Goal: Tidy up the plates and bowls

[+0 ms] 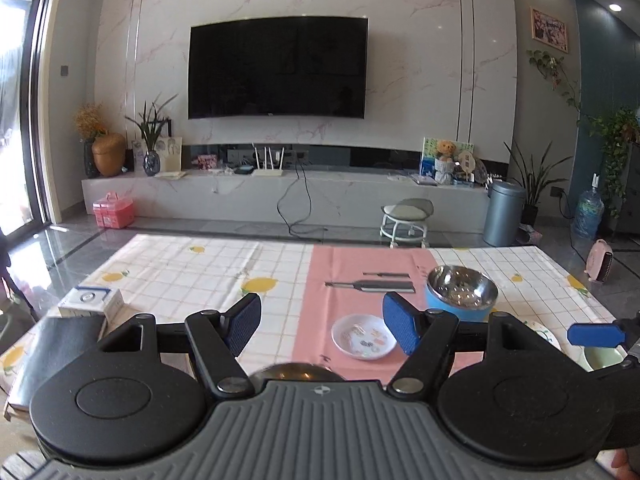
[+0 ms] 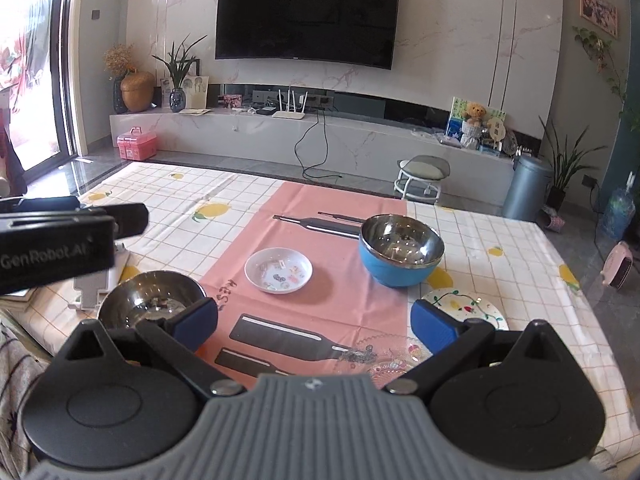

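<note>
My left gripper (image 1: 322, 326) is open and holds nothing, hovering above the near table edge. Just beyond its right finger lies a small white plate (image 1: 364, 336) with a printed pattern. A blue bowl with a steel inside (image 1: 460, 292) stands farther right. A steel bowl (image 1: 296, 372) peeks out under the left gripper. My right gripper (image 2: 315, 324) is also open and empty. Ahead of it lie the small white plate (image 2: 278, 270) and the blue bowl (image 2: 400, 256). The steel bowl (image 2: 150, 298) is by its left finger, a painted plate (image 2: 466, 306) by its right, and a clear glass plate (image 2: 384, 356) beneath it.
A white box (image 1: 92, 302) and a black notebook (image 1: 52, 344) sit at the table's left corner. A pale green bowl (image 1: 600, 356) shows at the right edge. A white stand (image 2: 94, 284) is left of the steel bowl. A stool (image 2: 422, 176) and bin (image 2: 526, 188) stand beyond the table.
</note>
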`<state>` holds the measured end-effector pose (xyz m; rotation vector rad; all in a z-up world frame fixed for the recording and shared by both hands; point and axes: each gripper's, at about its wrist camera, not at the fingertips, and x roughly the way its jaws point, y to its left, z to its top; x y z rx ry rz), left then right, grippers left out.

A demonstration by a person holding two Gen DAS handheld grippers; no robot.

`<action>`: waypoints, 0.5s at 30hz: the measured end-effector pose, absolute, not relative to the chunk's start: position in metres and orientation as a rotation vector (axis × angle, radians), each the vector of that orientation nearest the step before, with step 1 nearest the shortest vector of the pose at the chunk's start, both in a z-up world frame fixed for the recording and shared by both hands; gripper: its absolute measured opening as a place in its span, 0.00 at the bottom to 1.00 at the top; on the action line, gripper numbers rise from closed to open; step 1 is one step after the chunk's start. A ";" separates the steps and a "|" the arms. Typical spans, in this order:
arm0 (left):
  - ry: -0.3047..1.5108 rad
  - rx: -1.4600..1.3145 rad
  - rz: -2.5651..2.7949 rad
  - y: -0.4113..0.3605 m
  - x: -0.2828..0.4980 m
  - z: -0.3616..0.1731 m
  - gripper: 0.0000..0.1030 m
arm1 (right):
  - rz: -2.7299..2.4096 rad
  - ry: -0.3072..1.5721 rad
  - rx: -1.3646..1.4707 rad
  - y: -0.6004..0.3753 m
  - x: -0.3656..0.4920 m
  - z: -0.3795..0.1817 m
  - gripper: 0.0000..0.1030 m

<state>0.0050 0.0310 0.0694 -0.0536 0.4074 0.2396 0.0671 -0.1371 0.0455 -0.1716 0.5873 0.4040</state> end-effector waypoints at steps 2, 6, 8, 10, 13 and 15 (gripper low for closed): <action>0.398 -0.035 0.271 0.038 0.008 0.074 0.80 | 0.401 0.630 -0.120 -0.138 0.080 0.049 0.97; 0.467 -0.049 0.322 0.057 0.024 0.070 0.80 | 0.433 0.660 -0.133 -0.128 0.100 0.046 0.97; 0.542 -0.058 0.354 0.067 0.038 0.060 0.80 | 0.455 0.702 -0.143 -0.120 0.113 0.039 0.97; 0.591 -0.058 0.380 0.077 0.046 0.045 0.80 | 0.476 0.761 -0.160 -0.107 0.125 0.030 0.97; 0.657 -0.091 0.375 0.090 0.053 0.022 0.80 | 0.504 0.850 -0.166 -0.087 0.142 0.011 0.97; 0.702 -0.114 0.382 0.099 0.054 0.009 0.79 | 0.530 0.875 -0.166 -0.075 0.148 0.000 0.97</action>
